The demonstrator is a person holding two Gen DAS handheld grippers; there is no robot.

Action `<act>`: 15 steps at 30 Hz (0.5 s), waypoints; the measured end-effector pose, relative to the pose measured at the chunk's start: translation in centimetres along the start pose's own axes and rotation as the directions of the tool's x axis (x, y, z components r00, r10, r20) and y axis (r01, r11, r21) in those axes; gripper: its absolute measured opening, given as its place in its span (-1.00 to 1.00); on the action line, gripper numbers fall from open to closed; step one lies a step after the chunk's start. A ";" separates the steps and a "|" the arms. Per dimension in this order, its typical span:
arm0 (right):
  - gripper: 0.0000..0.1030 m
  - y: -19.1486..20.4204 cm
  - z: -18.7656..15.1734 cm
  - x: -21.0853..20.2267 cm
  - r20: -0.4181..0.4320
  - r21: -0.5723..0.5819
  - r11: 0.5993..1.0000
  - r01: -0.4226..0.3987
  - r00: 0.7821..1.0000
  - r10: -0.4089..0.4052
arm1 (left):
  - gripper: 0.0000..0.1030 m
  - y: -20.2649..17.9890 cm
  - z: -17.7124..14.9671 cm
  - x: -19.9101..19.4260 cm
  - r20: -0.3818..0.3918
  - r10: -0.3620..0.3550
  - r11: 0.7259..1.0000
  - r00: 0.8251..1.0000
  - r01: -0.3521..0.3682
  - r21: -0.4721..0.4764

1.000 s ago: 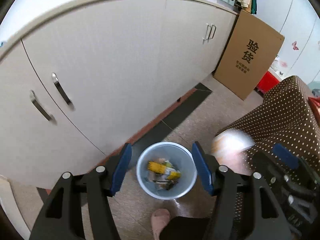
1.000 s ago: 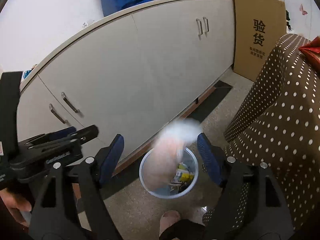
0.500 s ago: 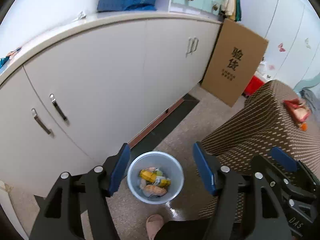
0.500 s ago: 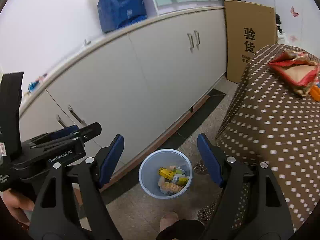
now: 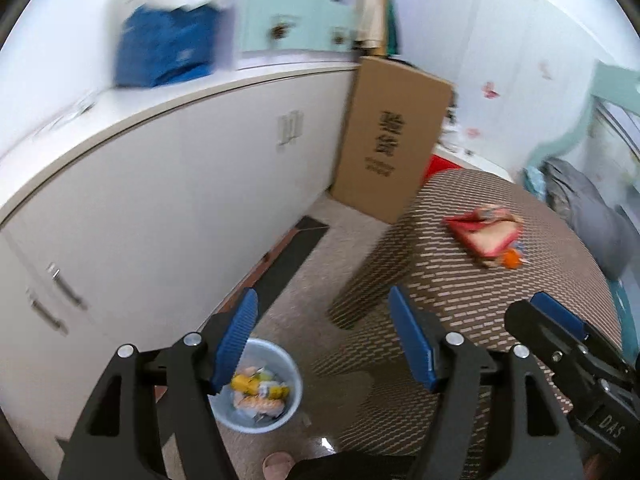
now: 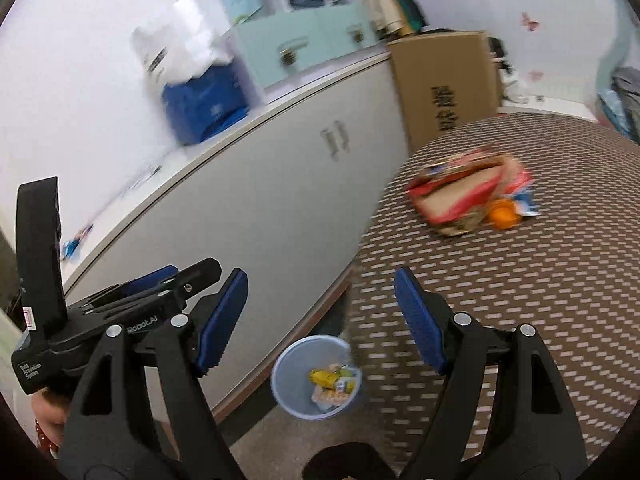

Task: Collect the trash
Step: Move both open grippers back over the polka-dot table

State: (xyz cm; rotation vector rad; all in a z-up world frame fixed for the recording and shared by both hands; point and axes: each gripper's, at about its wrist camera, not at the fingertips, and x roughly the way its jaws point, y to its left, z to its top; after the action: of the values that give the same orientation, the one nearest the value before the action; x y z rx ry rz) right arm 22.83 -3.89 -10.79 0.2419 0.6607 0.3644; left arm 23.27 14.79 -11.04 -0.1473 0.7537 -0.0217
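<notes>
The white cabinets (image 5: 168, 200) ran along the left, with a blurred blue bag (image 5: 168, 48) on the counter. On the floor below stood the pale blue bin (image 5: 256, 420), holding yellow and pink wrappers. The left gripper (image 5: 324, 340) hung spread wide and empty above it. The right gripper (image 6: 320, 316) was likewise wide apart, gripping nothing. Further right, a red wrapper (image 6: 468, 192) and an orange item (image 6: 506, 216) lay together on the dotted tablecloth (image 6: 540, 300).

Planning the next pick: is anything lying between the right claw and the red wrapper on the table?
Nothing visible. Only bare dotted tablecloth lies between the open right claw and the red wrapper; an orange piece sits against the wrapper's right side.
</notes>
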 end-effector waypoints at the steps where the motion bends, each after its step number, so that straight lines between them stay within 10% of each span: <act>1: 0.45 -1.2 0.2 -0.7 0.012 0.018 0.999 0.027 1.000 -0.027 | 0.31 -1.6 0.4 0.4 0.000 -0.016 0.999 1.000 0.016 0.031; 15: 0.45 -14.0 2.5 -3.6 0.027 0.189 0.960 0.207 0.976 -0.216 | 0.26 -13.8 4.5 7.6 -0.057 -0.127 0.952 0.990 0.138 0.273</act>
State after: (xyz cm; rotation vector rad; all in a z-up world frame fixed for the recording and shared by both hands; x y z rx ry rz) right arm 25.28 -18.34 -11.55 0.3529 0.6674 0.0910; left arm 32.37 1.15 -11.06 0.0693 0.7706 -0.2573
